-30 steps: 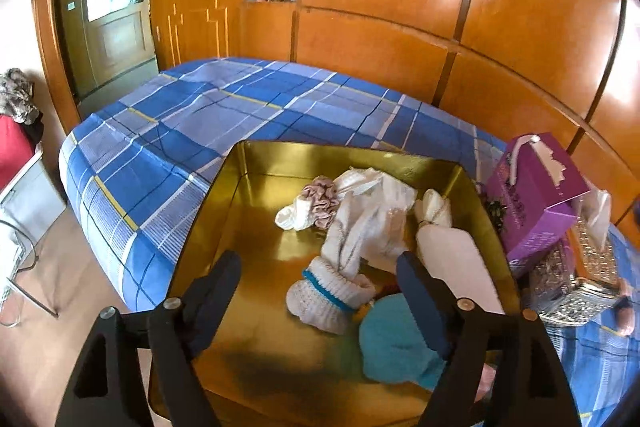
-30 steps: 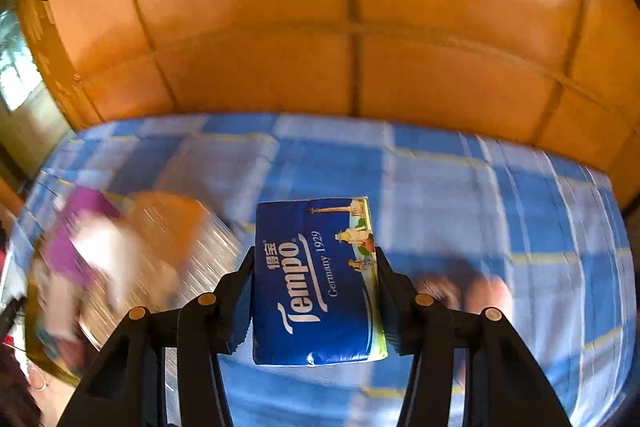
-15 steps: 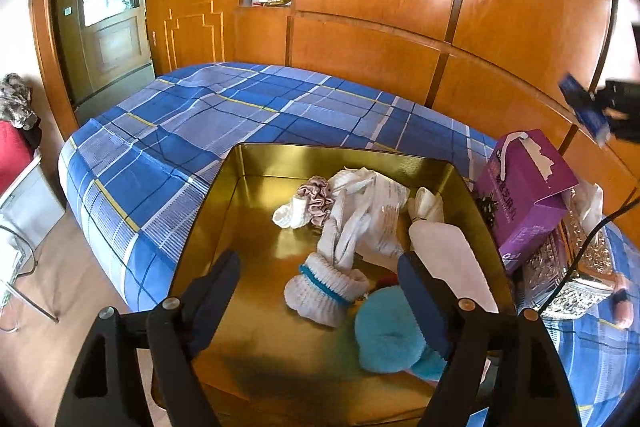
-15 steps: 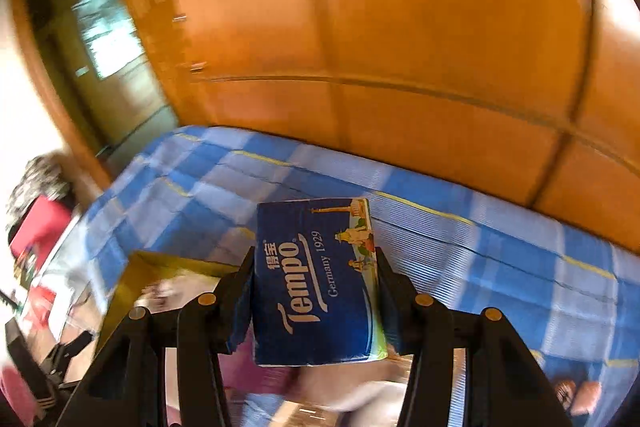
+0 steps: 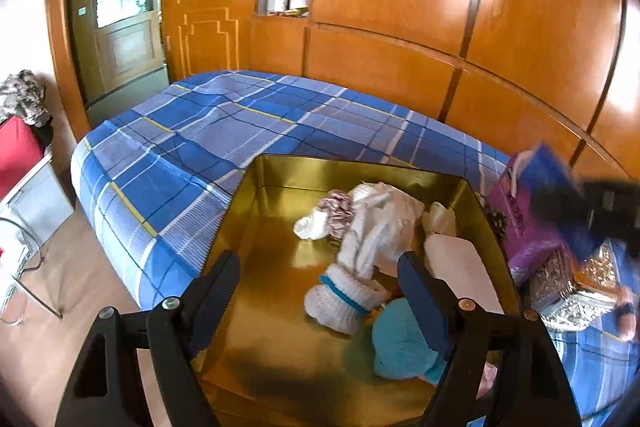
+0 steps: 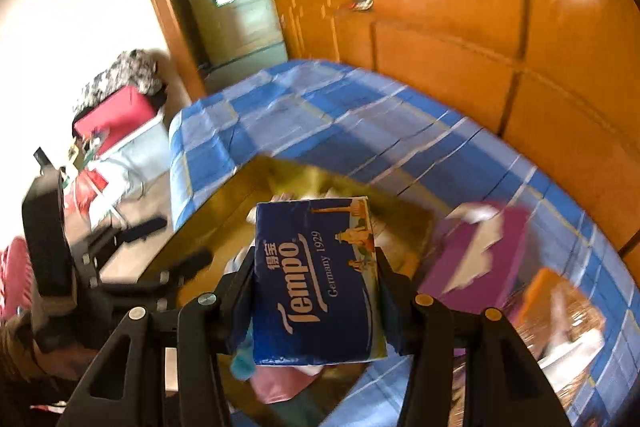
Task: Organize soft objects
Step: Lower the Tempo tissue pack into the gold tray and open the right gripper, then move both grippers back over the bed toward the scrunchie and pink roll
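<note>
- Tempo tissue pack (image 6: 316,279), blue, clamped btwn both fingers of right gripper (image 6: 316,291), held in the air above gold box (image 5: 256,247)
- box sits on blue plaid bed (image 5: 224,131); inside: white knit sock (image 5: 344,299), white cloth (image 5: 384,219), teal soft item (image 5: 400,339)
- left gripper (image 5: 320,291) over box, jaws apart, nothing btwn them
- purple tissue box (image 5: 520,227) just beside box's right wall

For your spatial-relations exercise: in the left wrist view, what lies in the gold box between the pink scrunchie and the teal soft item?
White knitted socks lie between the pink scrunchie and the teal soft item inside the gold box, shown in the left wrist view.
</note>
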Action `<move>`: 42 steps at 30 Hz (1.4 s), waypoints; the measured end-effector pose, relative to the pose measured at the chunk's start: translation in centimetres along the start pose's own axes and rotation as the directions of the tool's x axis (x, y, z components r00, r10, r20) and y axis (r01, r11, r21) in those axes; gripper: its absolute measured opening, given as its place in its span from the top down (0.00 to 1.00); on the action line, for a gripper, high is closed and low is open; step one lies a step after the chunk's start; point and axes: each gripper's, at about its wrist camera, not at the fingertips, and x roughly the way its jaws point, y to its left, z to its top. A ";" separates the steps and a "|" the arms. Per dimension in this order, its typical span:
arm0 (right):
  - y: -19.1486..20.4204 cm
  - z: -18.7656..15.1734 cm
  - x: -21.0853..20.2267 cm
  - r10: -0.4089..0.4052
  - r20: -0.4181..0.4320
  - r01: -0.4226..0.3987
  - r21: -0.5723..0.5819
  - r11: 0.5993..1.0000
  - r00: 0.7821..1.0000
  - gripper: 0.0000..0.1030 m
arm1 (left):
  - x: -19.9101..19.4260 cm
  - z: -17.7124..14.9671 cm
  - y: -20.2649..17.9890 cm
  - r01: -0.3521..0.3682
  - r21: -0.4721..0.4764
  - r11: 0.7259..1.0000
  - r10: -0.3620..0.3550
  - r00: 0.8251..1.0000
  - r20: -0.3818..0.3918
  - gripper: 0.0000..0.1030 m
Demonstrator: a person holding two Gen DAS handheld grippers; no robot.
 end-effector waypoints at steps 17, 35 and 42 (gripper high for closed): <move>1.1 -1.6 5.9 0.089 -0.080 -0.073 0.184 0.980 0.993 0.32 | -0.2 0.5 2.7 -0.059 -0.060 0.996 0.060 0.998 0.026 0.21; 0.3 -9.5 -4.9 -0.169 0.116 0.145 0.191 0.971 0.979 0.32 | -3.0 0.0 -1.8 0.012 0.064 0.998 -0.017 0.997 0.081 0.21; -1.9 -12.9 -7.9 -0.271 0.138 0.226 0.273 0.935 0.953 0.32 | -4.0 -0.8 -3.9 0.052 0.118 0.992 -0.061 0.995 0.074 0.21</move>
